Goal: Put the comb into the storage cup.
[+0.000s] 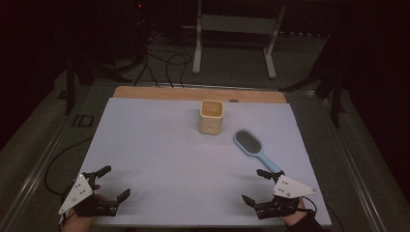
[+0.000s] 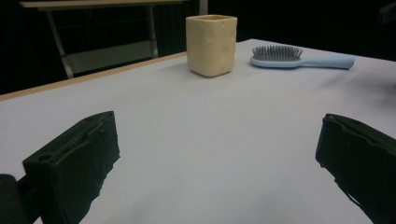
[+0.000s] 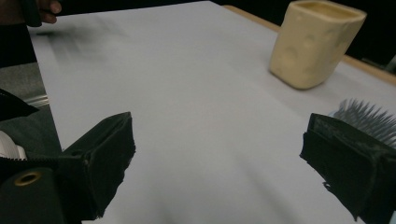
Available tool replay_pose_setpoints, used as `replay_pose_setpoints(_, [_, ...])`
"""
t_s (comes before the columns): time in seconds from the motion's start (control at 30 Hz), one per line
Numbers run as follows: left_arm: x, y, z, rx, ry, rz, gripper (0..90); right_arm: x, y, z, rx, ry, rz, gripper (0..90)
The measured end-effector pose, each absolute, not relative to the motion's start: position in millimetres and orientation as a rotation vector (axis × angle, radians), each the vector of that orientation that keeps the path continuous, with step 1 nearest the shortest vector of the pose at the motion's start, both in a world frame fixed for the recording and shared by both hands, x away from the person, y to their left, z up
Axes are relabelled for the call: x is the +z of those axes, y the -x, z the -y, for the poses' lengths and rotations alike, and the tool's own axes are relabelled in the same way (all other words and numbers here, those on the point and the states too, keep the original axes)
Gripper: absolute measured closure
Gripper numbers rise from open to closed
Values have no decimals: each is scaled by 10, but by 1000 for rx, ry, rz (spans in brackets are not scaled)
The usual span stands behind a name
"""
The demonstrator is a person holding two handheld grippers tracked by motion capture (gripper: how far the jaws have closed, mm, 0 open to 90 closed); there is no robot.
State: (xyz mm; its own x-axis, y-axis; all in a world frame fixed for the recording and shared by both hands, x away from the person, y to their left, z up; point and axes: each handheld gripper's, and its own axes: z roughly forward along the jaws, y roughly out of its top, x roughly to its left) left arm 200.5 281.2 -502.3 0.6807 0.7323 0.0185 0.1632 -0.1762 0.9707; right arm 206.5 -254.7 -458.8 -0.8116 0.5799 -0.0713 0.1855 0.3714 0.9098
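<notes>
blue hairbrush (image 1: 251, 146) bristles up, flat.

White-topped table (image 1: 159, 145) w/ yellow cup (image 1: 211, 117), blue hairbrush (image 1: 252, 146).

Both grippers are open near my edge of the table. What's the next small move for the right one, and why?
Probably ease the right gripper forward over the handle of the blue hairbrush and close. Its jaws stand open and empty, the handle end lies just ahead of them, and the brush lies flat beside the yellow cup, untouched. The left gripper is farther off.
</notes>
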Motion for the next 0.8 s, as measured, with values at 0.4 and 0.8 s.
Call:
replay_pose_setpoints(0.4, [-5020, -2006, -2808, 599, -1705, -726, 0, -4362, -2225, 2641, 1398, -652, -2254, 90])
replay_pose_setpoints(0.8, [-5017, -2007, -2808, 612, -1702, -719, 0, -4245, -2462, 2805, 1365, -685, -2227, 90])
